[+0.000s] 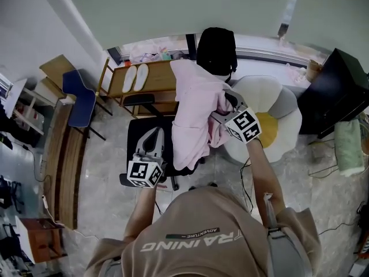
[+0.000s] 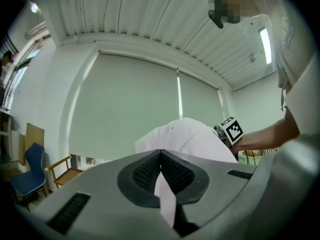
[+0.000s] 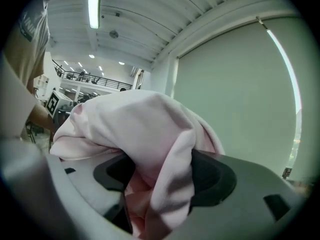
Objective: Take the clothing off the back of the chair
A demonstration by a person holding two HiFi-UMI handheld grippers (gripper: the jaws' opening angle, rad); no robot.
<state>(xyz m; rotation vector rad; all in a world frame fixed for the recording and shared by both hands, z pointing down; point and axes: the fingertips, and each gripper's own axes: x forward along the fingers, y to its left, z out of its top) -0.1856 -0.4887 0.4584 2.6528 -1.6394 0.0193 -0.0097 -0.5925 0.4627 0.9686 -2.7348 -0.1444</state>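
Clothing (image 1: 193,108): pale pink, crumpled, hung over chair (image 1: 136,138); chair back hidden beneath. Thin fold pinched in closed left claw (image 2: 161,159). Thick bunch clamped in right claw (image 3: 160,176), pads partly covered.
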